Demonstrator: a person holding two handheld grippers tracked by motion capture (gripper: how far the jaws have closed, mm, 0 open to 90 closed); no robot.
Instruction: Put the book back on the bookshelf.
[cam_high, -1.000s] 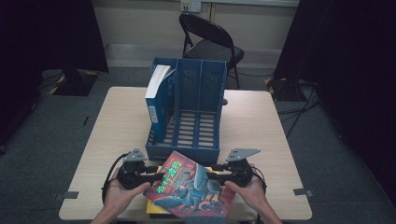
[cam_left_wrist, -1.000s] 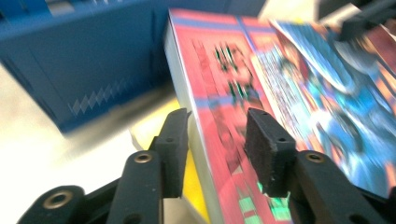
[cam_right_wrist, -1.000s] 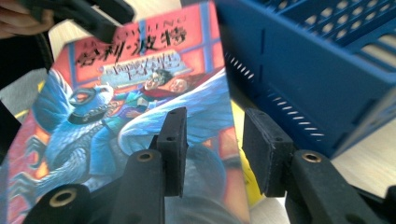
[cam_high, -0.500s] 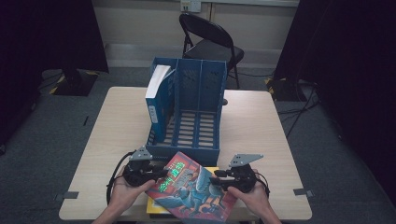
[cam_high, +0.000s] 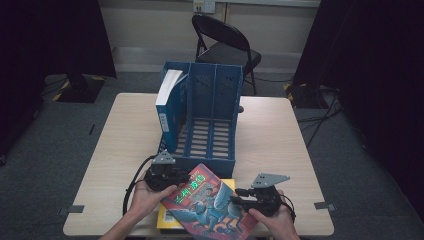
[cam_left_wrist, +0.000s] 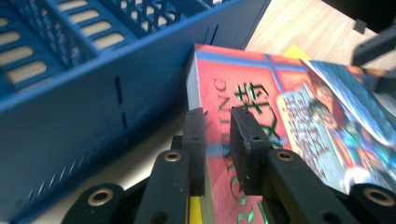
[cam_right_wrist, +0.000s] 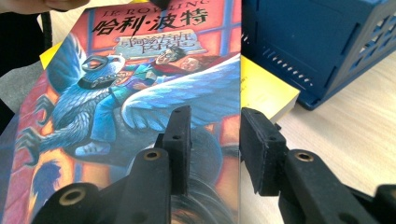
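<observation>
Left gripper (cam_left_wrist: 217, 135) clamps the paperback's (cam_high: 210, 205) spine edge | right gripper (cam_right_wrist: 215, 140), jaws just closing, straddles the far edge, unpinched | book lies over yellow book (cam_right_wrist: 264, 91) before blue file rack (cam_high: 205, 115) | lift now and your cover bends

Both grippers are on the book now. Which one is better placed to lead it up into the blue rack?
Probably left. The left gripper is clamped on the book at its spine, right beside the rack. The right gripper straddles the far edge, jaws closing but gripping less surely, farther from the rack.
</observation>
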